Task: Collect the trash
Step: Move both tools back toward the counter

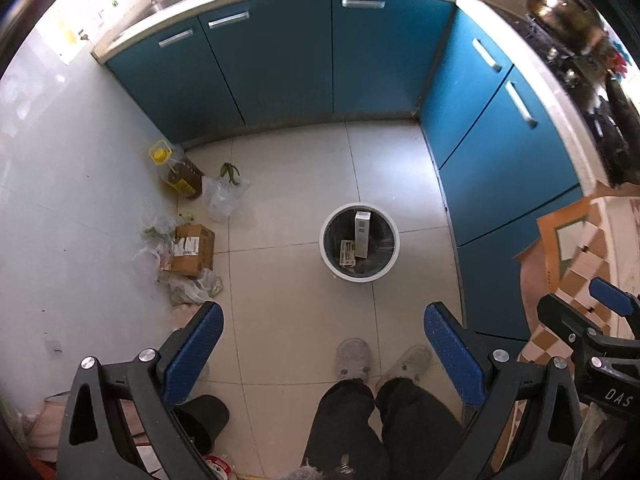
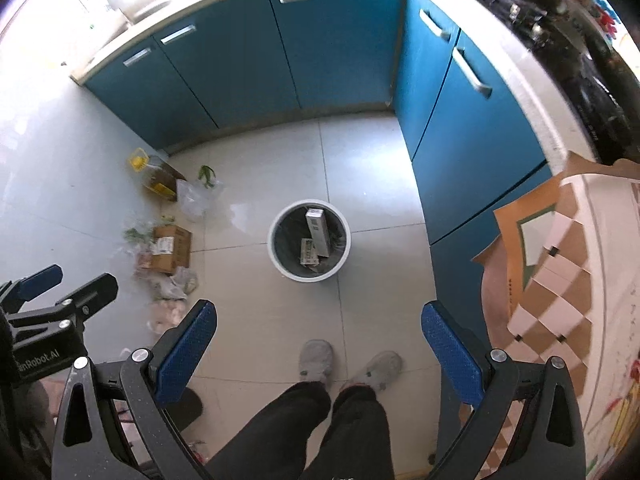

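A round white trash bin (image 1: 394,236) (image 2: 276,258) with a dark liner stands on the tiled floor, holding two small cartons (image 1: 362,228) (image 2: 318,231). Left of it, by the wall, lies a cardboard box (image 1: 194,250) (image 2: 173,249) among crumpled plastic bags (image 1: 224,198) (image 2: 196,198) and scraps. My left gripper (image 1: 322,354) hangs high above the floor, open and empty. My right gripper (image 2: 318,354) is likewise open with nothing between its blue pads (image 2: 186,356). Each gripper shows at the edge of the other's view.
Blue kitchen cabinets (image 1: 288,60) (image 2: 472,120) line the back and right. A yellow-capped oil bottle (image 1: 178,168) (image 2: 154,176) stands by the left wall. The person's slippered feet (image 1: 354,358) (image 2: 318,360) stand before the bin. A patterned cloth (image 2: 552,280) hangs at the right.
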`<action>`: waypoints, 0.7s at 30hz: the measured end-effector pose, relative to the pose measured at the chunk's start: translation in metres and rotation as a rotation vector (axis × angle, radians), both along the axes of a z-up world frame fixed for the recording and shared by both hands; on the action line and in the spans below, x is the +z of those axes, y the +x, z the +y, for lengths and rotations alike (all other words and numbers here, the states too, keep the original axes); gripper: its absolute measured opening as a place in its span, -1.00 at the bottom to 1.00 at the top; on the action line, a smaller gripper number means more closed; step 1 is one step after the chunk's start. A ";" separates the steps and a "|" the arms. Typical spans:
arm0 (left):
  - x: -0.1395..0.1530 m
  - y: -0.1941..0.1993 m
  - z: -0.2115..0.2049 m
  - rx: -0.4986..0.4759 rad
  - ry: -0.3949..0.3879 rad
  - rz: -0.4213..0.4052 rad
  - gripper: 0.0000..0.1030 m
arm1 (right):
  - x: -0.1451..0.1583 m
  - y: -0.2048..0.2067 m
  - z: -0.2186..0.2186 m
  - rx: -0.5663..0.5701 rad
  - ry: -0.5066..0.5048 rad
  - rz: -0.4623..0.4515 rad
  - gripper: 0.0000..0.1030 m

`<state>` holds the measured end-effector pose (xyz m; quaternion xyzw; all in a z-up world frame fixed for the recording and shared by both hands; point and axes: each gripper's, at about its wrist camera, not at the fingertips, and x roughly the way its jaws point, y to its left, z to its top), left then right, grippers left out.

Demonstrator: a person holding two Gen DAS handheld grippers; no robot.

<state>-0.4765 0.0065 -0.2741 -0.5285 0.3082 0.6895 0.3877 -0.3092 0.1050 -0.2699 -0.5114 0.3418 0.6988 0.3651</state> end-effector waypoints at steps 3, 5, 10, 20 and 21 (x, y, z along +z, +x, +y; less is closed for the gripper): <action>0.021 0.007 -0.006 -0.008 0.028 0.016 0.99 | 0.020 0.009 -0.011 -0.011 -0.006 0.041 1.00; 0.037 0.015 -0.004 -0.019 0.059 0.038 0.99 | 0.029 0.016 -0.015 -0.029 -0.017 0.077 1.00; 0.071 0.051 0.026 -0.090 0.123 0.096 1.00 | 0.047 0.058 -0.007 -0.133 -0.069 0.184 1.00; 0.099 0.260 0.129 -0.451 0.178 0.149 1.00 | 0.080 0.295 0.014 -0.583 0.029 0.254 1.00; 0.096 0.286 0.135 -0.489 0.169 0.144 1.00 | 0.077 0.330 0.012 -0.648 0.030 0.239 1.00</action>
